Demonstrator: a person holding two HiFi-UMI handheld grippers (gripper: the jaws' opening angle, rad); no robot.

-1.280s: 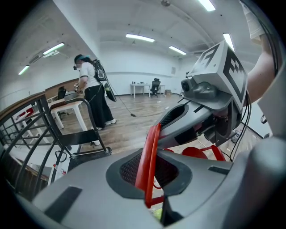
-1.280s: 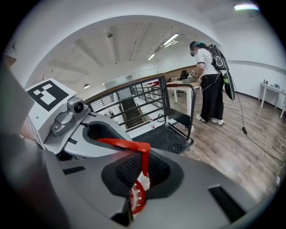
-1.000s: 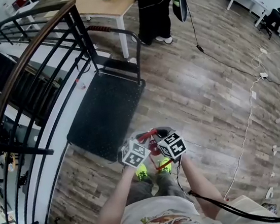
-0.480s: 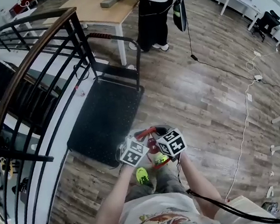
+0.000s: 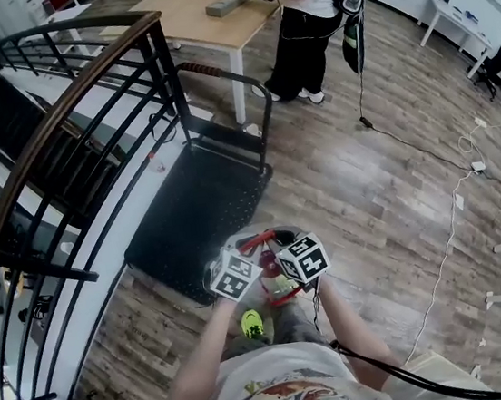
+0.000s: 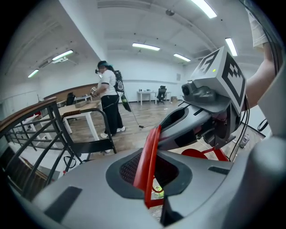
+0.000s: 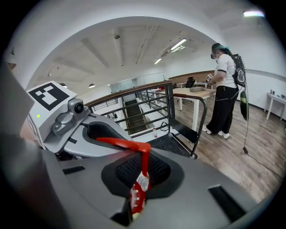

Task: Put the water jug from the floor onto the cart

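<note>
Centrally, thin curved red handle

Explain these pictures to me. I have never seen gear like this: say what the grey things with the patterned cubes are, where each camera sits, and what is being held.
There is no robot here: a person holds a hand tool, a gripper, in each hand, and the patterned cubes are part of those tools. One picture comes from a camera on the person's head, looking down at their arms. The other two come from cameras riding on the left gripper and the right gripper, looking along the jaws. Both are shut on the red handle of a water jug. Ahead, on the wooden floor, stands a black cart beside a railing; the jug is not on it yet. Another person stands at a table farther off.
</note>
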